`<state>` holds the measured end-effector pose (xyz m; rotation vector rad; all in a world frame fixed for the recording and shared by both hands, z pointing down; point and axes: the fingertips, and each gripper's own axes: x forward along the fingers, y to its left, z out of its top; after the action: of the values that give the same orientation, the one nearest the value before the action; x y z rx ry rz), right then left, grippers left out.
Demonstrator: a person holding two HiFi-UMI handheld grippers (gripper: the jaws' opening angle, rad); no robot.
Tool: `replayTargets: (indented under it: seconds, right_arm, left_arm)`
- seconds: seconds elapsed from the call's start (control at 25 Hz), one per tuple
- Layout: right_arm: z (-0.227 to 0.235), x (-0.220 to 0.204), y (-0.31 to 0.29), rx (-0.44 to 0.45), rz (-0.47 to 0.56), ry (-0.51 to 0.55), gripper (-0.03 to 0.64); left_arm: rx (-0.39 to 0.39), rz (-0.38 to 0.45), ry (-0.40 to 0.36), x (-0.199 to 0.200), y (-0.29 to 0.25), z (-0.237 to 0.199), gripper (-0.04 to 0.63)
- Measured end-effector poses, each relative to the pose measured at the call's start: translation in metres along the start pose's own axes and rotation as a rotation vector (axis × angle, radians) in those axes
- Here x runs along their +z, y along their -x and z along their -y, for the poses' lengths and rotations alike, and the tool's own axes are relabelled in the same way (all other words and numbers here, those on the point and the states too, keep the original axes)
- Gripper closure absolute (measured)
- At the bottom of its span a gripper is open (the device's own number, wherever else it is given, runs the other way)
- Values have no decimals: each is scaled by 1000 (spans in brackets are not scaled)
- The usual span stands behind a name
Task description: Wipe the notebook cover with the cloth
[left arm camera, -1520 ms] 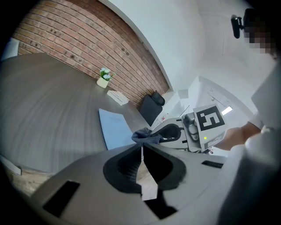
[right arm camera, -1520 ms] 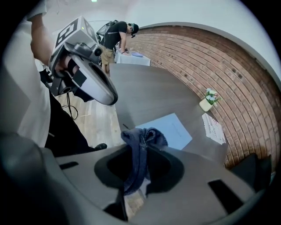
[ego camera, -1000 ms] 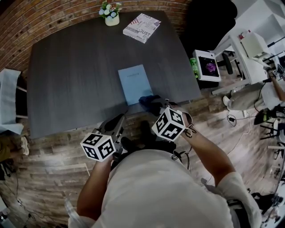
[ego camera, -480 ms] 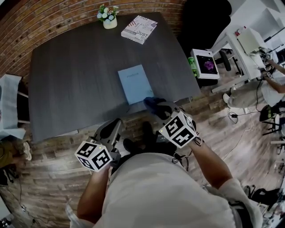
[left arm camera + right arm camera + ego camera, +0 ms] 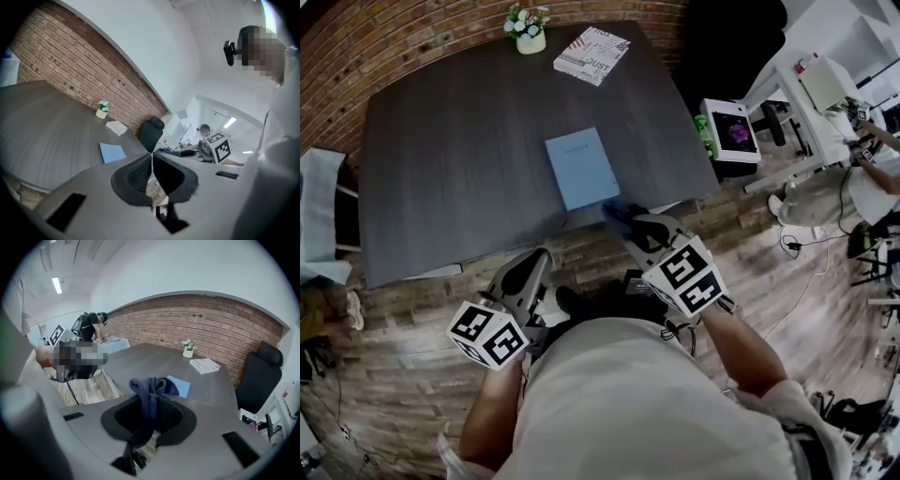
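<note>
While my left tool (image 5: 534,262) hangs short of the surface (image 5: 441,159), jaws pressed together on nothing, a small pot (image 5: 531,43) at the far edge holds flowers (image 5: 529,19). The blue notebook (image 5: 581,169) lies flat near the surface's front edge. My right tool (image 5: 630,221) is clamped on the dark cloth (image 5: 616,208), just beside the notebook's near right corner.

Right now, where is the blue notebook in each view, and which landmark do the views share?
Head view: notebook just above centre.
Left gripper view: notebook left of centre, above the jaws.
Right gripper view: notebook centre, partly behind the cloth.
Shared landmark: flower pot by the brick wall.
</note>
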<state>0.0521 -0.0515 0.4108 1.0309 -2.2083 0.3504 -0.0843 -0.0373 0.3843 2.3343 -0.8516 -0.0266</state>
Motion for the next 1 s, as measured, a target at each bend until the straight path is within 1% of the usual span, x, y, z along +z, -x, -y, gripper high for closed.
replayTargets:
  seconds: [0.16, 0.28, 0.6, 0.8, 1.0]
  right_arm:
    - [5, 3, 13, 21, 43, -31, 534]
    - [12, 3, 24, 33, 65, -41, 534]
    - [29, -14, 71, 58, 153, -85, 534]
    - [35, -34, 96, 122, 176, -133, 534]
    - [36, -46, 113, 182, 212, -203, 534]
  left_arm:
    - [13, 29, -19, 5, 4, 16, 584]
    - [29, 53, -17, 7, 4, 28, 584]
    - [65, 66, -4, -13, -11, 72, 584]
    - [99, 91, -12, -24, -21, 102, 584]
    - [145, 99, 7, -42, -15, 127, 584]
